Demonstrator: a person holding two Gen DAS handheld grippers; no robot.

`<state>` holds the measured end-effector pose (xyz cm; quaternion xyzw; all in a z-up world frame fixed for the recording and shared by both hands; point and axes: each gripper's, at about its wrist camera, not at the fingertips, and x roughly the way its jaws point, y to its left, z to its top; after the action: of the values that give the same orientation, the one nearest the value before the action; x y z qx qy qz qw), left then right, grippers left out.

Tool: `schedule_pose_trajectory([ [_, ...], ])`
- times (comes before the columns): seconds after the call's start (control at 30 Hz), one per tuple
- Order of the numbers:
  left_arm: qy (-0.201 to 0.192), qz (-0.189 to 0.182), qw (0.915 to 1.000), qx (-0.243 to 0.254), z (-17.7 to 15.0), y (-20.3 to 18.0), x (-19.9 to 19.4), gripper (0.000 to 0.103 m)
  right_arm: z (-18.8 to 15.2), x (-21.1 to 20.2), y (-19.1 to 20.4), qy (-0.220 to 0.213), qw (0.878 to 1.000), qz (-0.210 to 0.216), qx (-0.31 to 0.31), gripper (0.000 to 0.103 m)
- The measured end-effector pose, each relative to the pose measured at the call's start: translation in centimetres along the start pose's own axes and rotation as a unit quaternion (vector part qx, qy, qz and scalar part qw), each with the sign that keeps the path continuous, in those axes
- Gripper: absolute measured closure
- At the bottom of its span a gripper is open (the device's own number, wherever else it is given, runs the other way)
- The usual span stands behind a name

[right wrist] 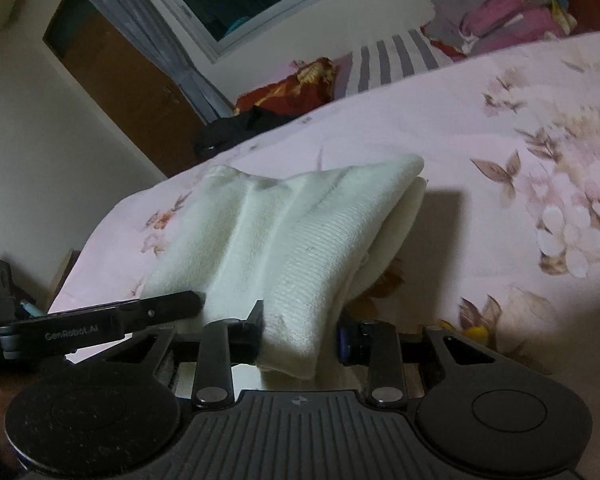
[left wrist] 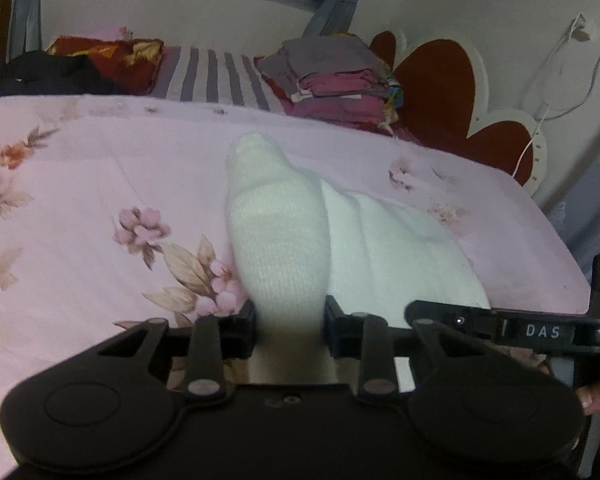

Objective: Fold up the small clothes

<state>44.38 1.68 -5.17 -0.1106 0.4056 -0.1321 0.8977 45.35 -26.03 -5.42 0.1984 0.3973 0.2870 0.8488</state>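
White knit garment (left wrist: 284,232) lies partly lifted off a pink floral bedspread (left wrist: 80,208), its near edge pinched at two spots, one by the left gripper (left wrist: 290,330), one by the right gripper (right wrist: 300,336).

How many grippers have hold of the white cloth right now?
2. The left gripper pinches one bunched end of the white cloth between its fingers; the right gripper clamps the other end over the floral bedsheet.

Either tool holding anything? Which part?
Both grip the white sock: left tool and right tool each pinch its near edge; exact part unclear.
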Motion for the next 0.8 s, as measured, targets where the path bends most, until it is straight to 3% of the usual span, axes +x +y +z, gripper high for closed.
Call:
schedule_pose_trajectory([
  [0.4,-0.027,0.005,0.9996,0.008,0.6,6.3,-6.6,0.072,0.5,2.6,9.6,-0.009,1.0,0.004,-0.029,0.071],
  [0.8,-0.016,0.026,0.9987,-0.04,-1.6,18.0,-11.5,0.072,-2.7,10.8,18.7,0.026,0.999,0.026,-0.034,0.07],
])
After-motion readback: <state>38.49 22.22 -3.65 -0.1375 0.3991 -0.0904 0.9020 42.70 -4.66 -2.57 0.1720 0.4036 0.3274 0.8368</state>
